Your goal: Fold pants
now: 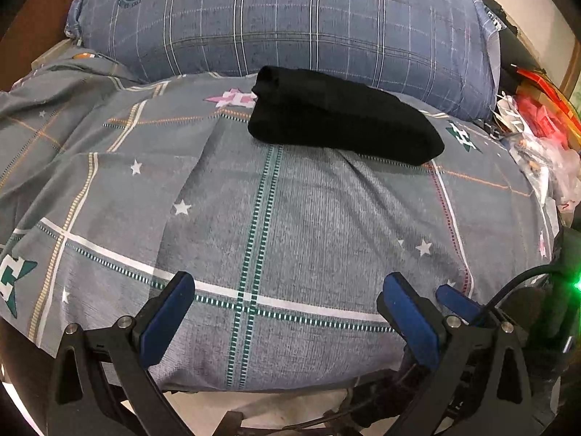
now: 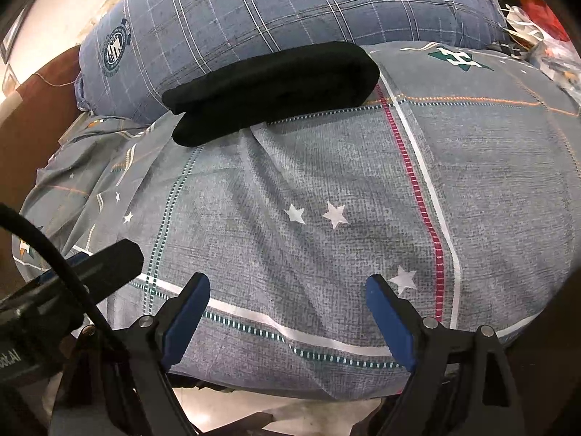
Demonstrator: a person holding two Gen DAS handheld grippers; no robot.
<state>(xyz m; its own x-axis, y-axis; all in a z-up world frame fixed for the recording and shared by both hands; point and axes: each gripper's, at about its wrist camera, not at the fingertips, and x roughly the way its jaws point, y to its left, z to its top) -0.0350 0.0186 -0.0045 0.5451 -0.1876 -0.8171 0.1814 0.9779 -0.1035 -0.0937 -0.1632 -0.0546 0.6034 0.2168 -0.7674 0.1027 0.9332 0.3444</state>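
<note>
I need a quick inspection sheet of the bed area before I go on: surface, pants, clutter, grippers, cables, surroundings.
Surface: grey plaid bedsheet with stars, a few wrinkles.
Job's things: black pants folded into a compact bundle, lying at the far side of the sheet against the blue plaid pillow.
Clutter: plastic bags and red packaging at the right edge of the bed.
Grippers: left gripper open, nothing between its fingers; right gripper open, nothing between its fingers; both are over the near edge, apart from the pants.
Cables: a black cable by the right gripper, another by the left.
Surroundings: brown headboard, pale floor below.
</note>
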